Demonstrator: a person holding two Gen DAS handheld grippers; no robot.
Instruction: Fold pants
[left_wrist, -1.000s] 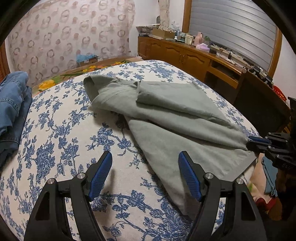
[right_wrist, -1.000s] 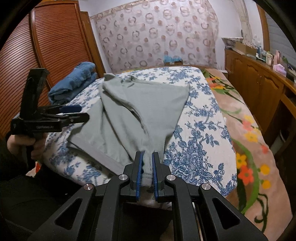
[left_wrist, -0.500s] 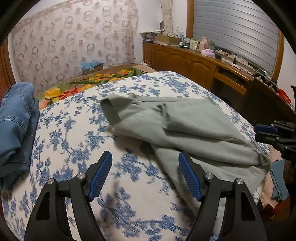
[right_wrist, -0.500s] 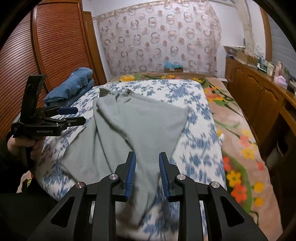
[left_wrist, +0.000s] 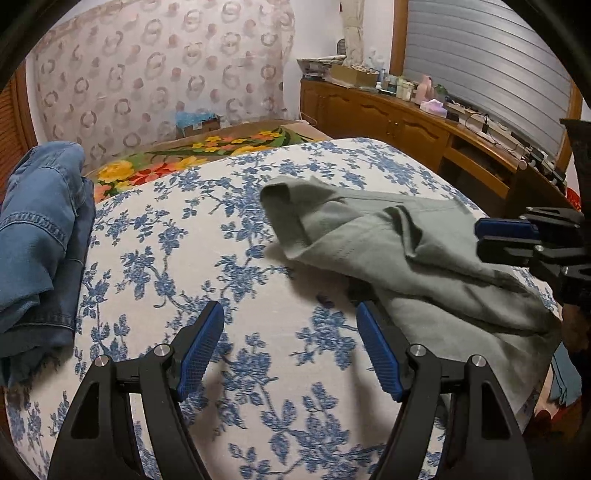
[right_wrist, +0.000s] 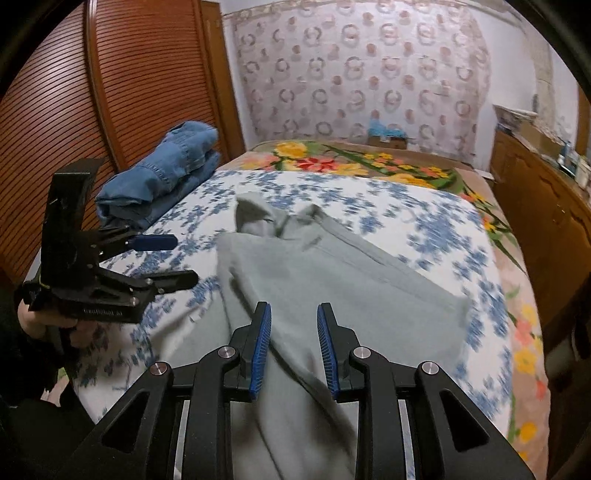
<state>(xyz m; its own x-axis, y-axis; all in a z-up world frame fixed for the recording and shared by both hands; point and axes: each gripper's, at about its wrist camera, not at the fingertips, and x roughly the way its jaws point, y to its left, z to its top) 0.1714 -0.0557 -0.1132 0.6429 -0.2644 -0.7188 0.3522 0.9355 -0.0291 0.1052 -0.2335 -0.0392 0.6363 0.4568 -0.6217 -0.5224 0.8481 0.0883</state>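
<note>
Hovering over the bedspread (left_wrist: 155, 236), the left gripper (left_wrist: 290, 349) had its blue pads spread wide with nothing between them, only the blue-flowered cloth below. Its right finger (left_wrist: 376, 350) stood just beside the near edge of the pants (left_wrist: 424, 258), though contact could not be judged. The right gripper (right_wrist: 293, 347) had just been opening: its pads stood a little apart above the grey-green fabric, which ran under and between the fingers without being pinched.

In the left wrist view the right gripper (left_wrist: 517, 240) showed at the right edge, above the pants' lower part near the bed's side. In the right wrist view the left gripper (right_wrist: 162, 258) showed at the left, held by a hand (right_wrist: 48, 325) in a dark sleeve, its two fingers wide apart over the bedspread (right_wrist: 424, 236) beside the pants (right_wrist: 332, 280).

The pants lay crumpled on the bedspread, one end rumpled and folded over farther up the bed, the other trailing toward the near edge. This view was blurred, so finer creases could not be read.

Farther off, folded jeans (left_wrist: 40, 229) sat on the bed's left side, well apart from the pants. Beyond the bedspread lay a blanket (right_wrist: 351, 162) with yellow and red flowers. A wooden dresser (left_wrist: 388, 122) ran along the right, cluttered on top, and a slatted door (right_wrist: 74, 110) stood behind the jeans (right_wrist: 166, 173).
</note>
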